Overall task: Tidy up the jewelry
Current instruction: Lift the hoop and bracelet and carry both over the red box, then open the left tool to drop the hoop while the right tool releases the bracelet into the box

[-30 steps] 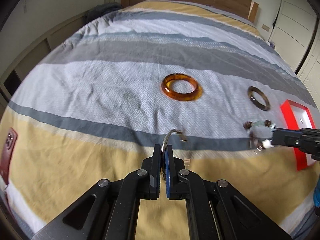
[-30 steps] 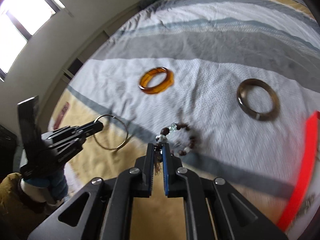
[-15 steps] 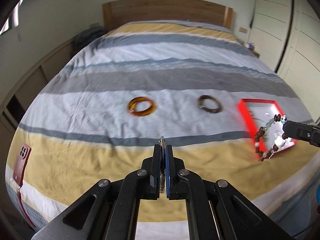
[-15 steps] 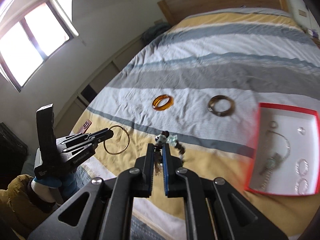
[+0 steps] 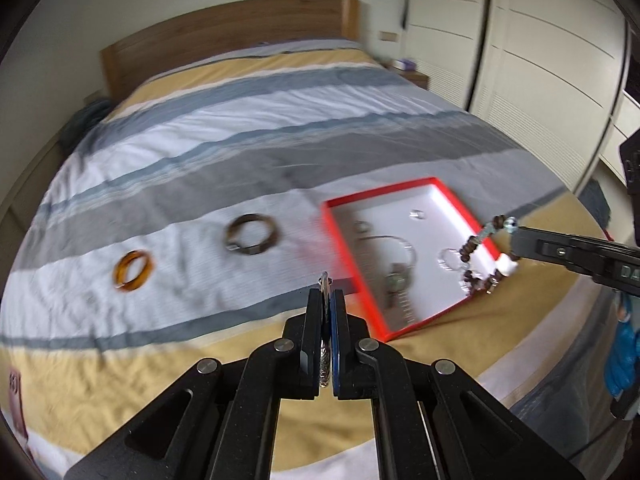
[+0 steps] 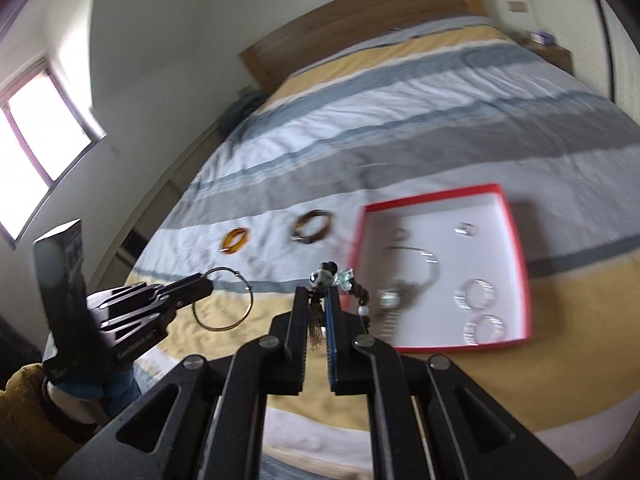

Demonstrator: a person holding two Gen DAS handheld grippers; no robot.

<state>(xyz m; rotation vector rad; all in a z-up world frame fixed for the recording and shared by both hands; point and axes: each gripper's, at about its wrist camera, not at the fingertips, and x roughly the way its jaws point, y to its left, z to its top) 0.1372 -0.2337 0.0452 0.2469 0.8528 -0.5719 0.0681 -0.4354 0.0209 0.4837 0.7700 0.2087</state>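
Note:
My left gripper (image 5: 328, 300) is shut on a thin metal hoop bangle (image 6: 223, 299), seen edge-on in the left wrist view (image 5: 325, 286), held in the air over the bed. My right gripper (image 6: 318, 296) is shut on a beaded bracelet (image 5: 482, 258) with brown, white and clear beads; it hangs near the tray's right edge. A red-rimmed white tray (image 5: 340, 236) (image 6: 520, 272) lies on the bed and holds several small pieces. An amber bangle (image 5: 133, 271) (image 6: 235, 241) and a dark brown bangle (image 5: 251, 236) (image 6: 313, 225) lie on the bedspread left of the tray.
The striped bedspread (image 5: 240, 136) covers the bed, with a wooden headboard (image 5: 224, 40) at the far end. White wardrobe doors (image 5: 520, 52) stand to the right. A window (image 6: 44, 148) is on the left wall. A red phone (image 5: 14, 390) lies at the bed's near left edge.
Both grippers have lifted from the bedspread and swung right toward the tray, each carrying its piece. The tray is now fully in view and closer.

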